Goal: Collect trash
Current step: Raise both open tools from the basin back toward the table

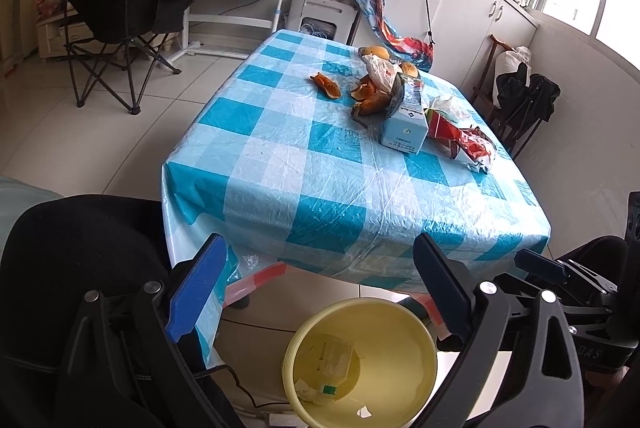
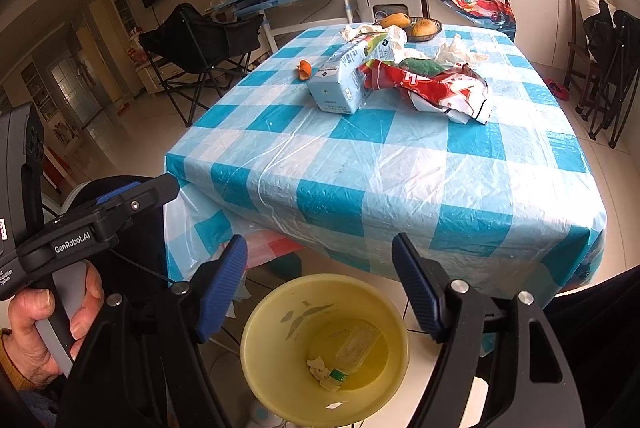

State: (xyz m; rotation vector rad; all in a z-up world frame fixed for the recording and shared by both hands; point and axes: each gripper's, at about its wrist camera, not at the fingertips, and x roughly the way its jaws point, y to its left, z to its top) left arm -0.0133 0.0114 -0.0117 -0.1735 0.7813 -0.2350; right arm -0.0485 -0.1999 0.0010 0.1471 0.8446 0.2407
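Pale-blue printed carton (image 2: 344, 80) lies mid-table, upper centre of frame, long axis running up-right (red crinkled wrapper (image 2: 436, 90) touching it). Both the left gripper (image 1: 320, 292) and right gripper (image 2: 320, 288) gape empty above the yellow plastic bin (image 2: 256, 344); the right looks nearer.

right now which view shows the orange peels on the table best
The left wrist view: the orange peels lie in the open on the checked tablecloth, one piece apart and a cluster beside the milk carton. In the right wrist view the carton hides all but one peel piece.
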